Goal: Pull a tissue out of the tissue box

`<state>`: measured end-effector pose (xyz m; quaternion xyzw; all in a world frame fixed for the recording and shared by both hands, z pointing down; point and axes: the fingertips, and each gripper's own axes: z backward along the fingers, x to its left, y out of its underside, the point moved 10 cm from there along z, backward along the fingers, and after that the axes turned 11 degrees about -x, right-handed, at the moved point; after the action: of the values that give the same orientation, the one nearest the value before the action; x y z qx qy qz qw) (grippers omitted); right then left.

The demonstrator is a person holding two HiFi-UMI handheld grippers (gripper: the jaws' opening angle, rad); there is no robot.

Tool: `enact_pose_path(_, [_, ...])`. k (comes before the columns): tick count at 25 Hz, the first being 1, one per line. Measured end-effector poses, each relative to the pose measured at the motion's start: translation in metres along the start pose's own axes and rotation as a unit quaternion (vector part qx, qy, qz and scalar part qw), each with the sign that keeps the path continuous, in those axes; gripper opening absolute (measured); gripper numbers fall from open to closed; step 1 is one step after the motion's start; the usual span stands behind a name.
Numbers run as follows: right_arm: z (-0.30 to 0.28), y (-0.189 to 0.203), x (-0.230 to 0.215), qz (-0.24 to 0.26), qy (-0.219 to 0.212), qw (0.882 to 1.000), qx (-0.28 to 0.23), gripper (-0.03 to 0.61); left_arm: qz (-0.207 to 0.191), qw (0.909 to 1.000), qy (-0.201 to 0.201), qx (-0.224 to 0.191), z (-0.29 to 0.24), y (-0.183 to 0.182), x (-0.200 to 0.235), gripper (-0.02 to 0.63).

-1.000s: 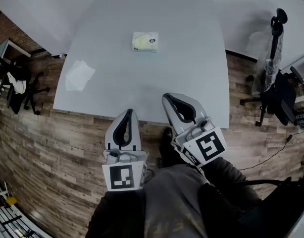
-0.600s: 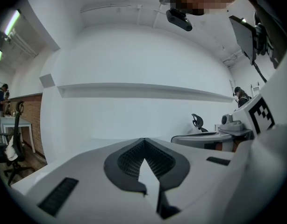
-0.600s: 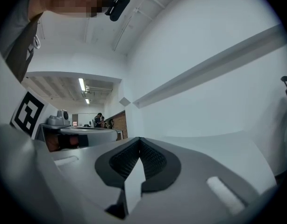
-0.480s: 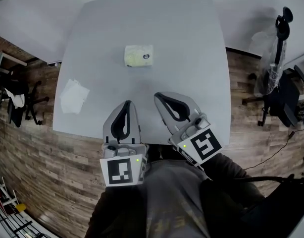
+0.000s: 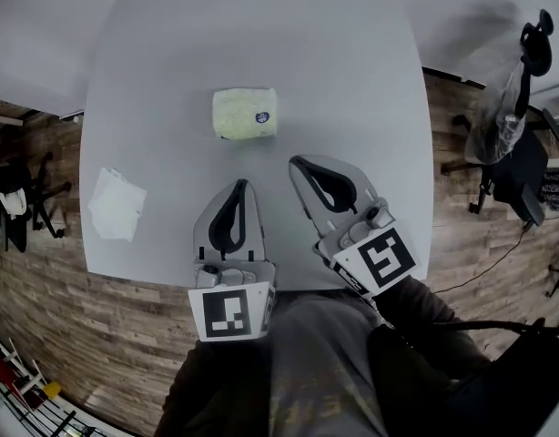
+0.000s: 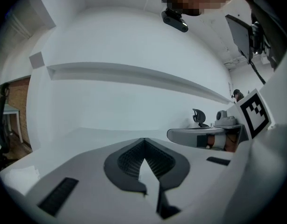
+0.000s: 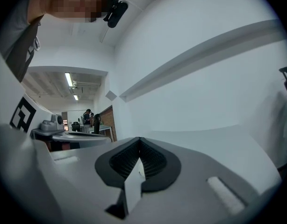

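Observation:
The tissue box (image 5: 246, 113) is a pale yellow-green soft pack with a small dark label, lying flat on the grey table (image 5: 352, 62). My left gripper (image 5: 240, 184) hovers over the table just short of the pack's near edge, its jaws shut and empty. My right gripper (image 5: 297, 162) is to its right, near the pack's lower right corner, also shut with nothing in it. In the left gripper view the jaws (image 6: 144, 140) meet at their tips; the right gripper view shows its jaws (image 7: 139, 139) closed the same way. Neither gripper view shows the pack.
A loose white tissue (image 5: 116, 205) lies near the table's left edge. An office chair (image 5: 512, 144) stands off the table's right side, and another chair (image 5: 20, 198) is on the wooden floor at the left. The table's near edge runs under both grippers.
Both grippers have moved forward from beyond the table's near edge to over the table, close to the tissue pack. Both stay shut.

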<state>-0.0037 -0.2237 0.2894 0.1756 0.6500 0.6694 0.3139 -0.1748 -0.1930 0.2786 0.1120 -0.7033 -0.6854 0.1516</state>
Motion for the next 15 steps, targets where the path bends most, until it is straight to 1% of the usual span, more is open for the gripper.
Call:
enact_pose_path(3, [-0.030,0.018,-0.020,-0.012,0.011,1.000,0.011,0.003,0.015,0.9992,0.016,0.034,-0.030,0.023,0.022,-0.002])
enact_pose_path(7, [-0.068,0.048,-0.054,-0.017,0.018,0.999,0.026,0.011,0.039,0.9967,0.022,0.068,-0.069,0.058,0.051,-0.002])
enact_pose_path(11, [-0.093,0.076,-0.080,-0.008,0.008,0.999,0.052,0.109,0.062,0.9934,0.029,0.093,-0.093,0.087,0.064,-0.002])
enact_pose_path(13, [-0.102,0.087,-0.088,0.000,0.001,0.998,0.061,0.127,0.071,0.9920,0.034,0.098,-0.098,0.097,0.066,-0.002])
enact_pose_path(15, [-0.110,0.097,-0.093,0.004,-0.005,0.997,0.071,0.129,0.072,0.9910,0.038,0.106,-0.102,0.103,0.068,-0.002])
